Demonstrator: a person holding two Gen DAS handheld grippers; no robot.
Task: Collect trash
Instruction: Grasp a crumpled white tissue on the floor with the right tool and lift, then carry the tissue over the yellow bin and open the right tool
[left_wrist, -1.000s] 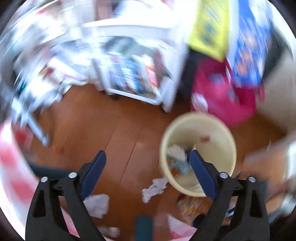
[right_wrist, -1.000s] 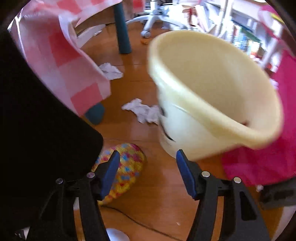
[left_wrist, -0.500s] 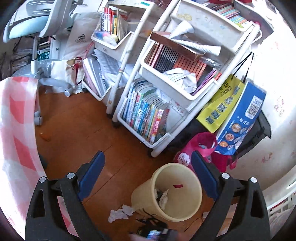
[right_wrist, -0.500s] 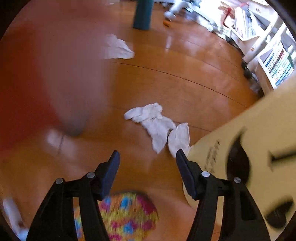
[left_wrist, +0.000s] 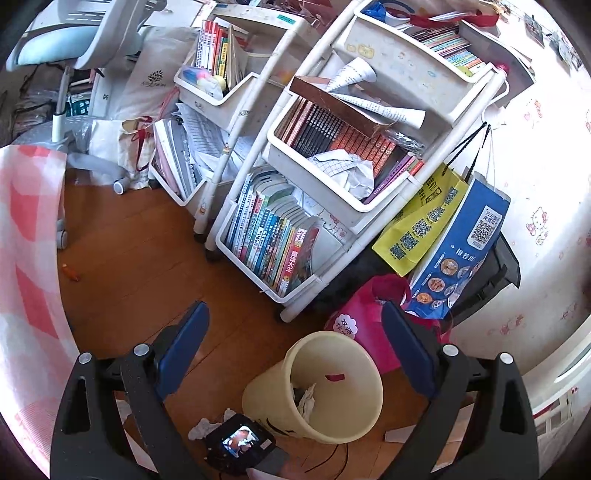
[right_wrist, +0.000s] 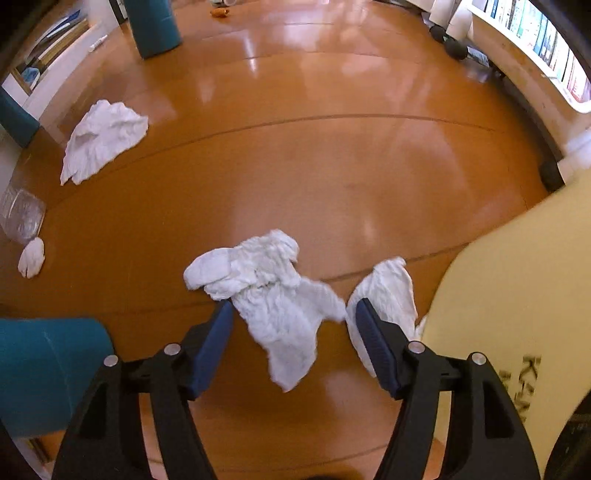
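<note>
Now crumpled tissue (right_wrist: 275, 295) between spread right tongs (right_wrist: 293, 314), left tongs (left_wrist: 295, 321) spread, empty

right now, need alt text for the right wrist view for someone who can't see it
The open right gripper hangs low over an orange wood floor, its blue fingers either side of a crumpled white tissue. A second tissue lies against the cream trash bin at right. Farther left lie a larger white wad and a small white ball.
</note>
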